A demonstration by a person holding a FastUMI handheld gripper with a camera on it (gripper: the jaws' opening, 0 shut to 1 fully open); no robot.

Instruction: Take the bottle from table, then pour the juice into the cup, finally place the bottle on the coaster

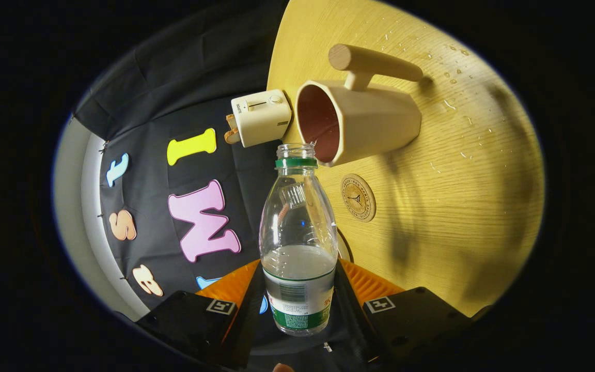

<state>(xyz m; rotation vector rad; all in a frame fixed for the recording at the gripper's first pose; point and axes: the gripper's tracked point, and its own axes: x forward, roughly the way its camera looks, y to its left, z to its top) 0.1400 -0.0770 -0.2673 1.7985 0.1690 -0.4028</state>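
A clear plastic bottle [298, 243] with a green neck ring and no cap sits between my two orange fingers [233, 287], and my gripper [297, 289] is shut on it near its label. The whole view is rolled, so the bottle is tipped. Its open mouth sits right at the rim of the beige cup [359, 121], which has a dark red inside and a wooden rod handle. Clear liquid fills the bottle's lower part. A round wooden coaster [358, 197] lies on the table just beside the bottle's shoulder, below the cup.
The light wooden table [463, 206] carries scattered water drops beyond the cup. A small cream toaster [260, 117] stands at the table's edge next to the cup's mouth. The booth's black cloth wall is behind the bottle.
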